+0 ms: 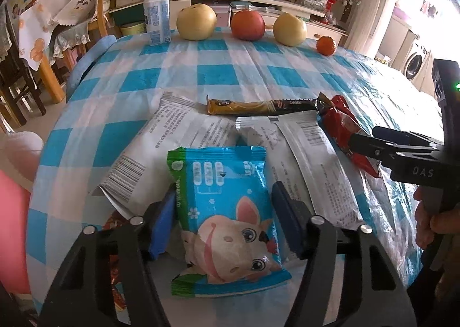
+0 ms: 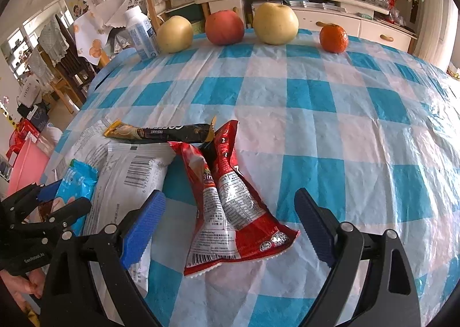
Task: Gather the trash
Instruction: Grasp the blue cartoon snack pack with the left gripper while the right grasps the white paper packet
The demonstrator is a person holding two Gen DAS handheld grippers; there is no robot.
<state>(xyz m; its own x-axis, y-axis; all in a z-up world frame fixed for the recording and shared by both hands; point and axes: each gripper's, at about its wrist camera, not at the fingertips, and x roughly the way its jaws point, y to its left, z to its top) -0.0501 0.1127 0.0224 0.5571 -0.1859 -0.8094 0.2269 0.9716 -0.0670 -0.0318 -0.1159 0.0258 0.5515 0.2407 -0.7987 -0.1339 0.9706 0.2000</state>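
Note:
A blue wet-wipe packet with a cartoon piglet sits between the blue pads of my left gripper, which press on both of its long edges. That packet and the left gripper also show at the left edge of the right wrist view. My right gripper stands open around a crumpled red snack packet lying on the cloth, pads clear of it on both sides. Two white wrappers and a coffee stick lie just beyond.
Along the far edge of the blue checked tablecloth stand a white bottle, two pears, an apple and a mandarin. A pink bin sits off the table's left side.

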